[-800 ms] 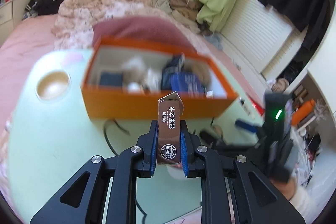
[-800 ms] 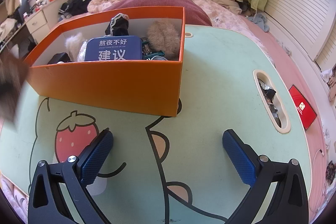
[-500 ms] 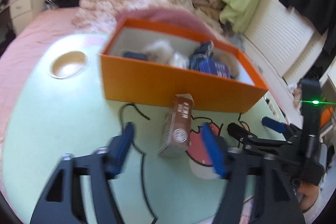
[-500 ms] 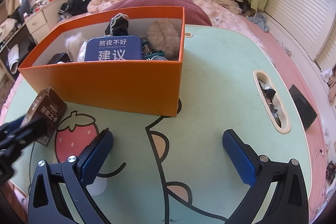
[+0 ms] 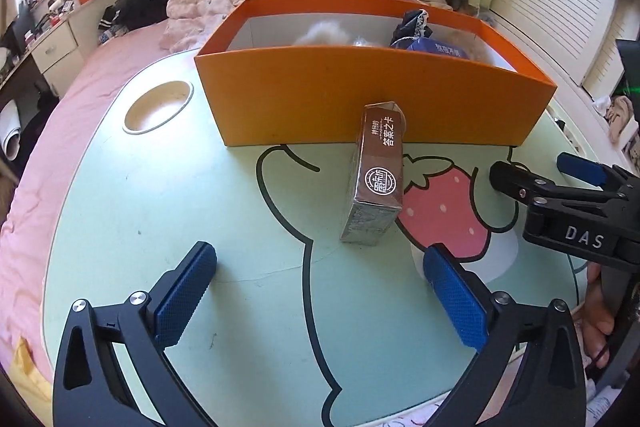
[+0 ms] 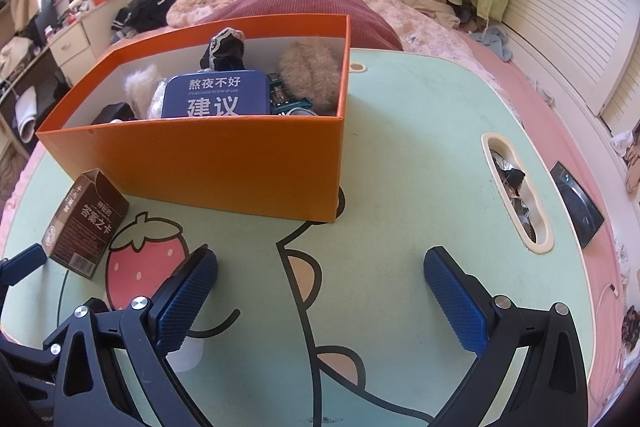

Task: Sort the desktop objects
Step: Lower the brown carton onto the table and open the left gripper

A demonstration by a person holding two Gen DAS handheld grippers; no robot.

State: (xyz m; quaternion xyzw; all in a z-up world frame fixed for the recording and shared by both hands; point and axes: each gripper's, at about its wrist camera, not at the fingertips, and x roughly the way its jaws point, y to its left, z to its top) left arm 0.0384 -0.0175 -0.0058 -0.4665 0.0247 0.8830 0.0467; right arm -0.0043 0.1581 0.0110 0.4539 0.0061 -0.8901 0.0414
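Orange box (image 6: 224,163) holds our blue tin (image 6: 216,95) and fluffy things; brown carton (image 5: 378,173) lies lengthwise toward it; both grippers (image 5: 320,301) (image 6: 320,301) gape empty.

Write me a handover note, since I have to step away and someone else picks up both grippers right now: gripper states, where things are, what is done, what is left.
Left gripper: open, empty, above the green table.
Right gripper: open, empty, over the table's cartoon print.
Brown card box: lying on the table, in front of the orange box, ahead of the left gripper.
Done: a blue tin, fluffy items and dark cloth are in the orange box.
Left: the brown card box is not yet inside.
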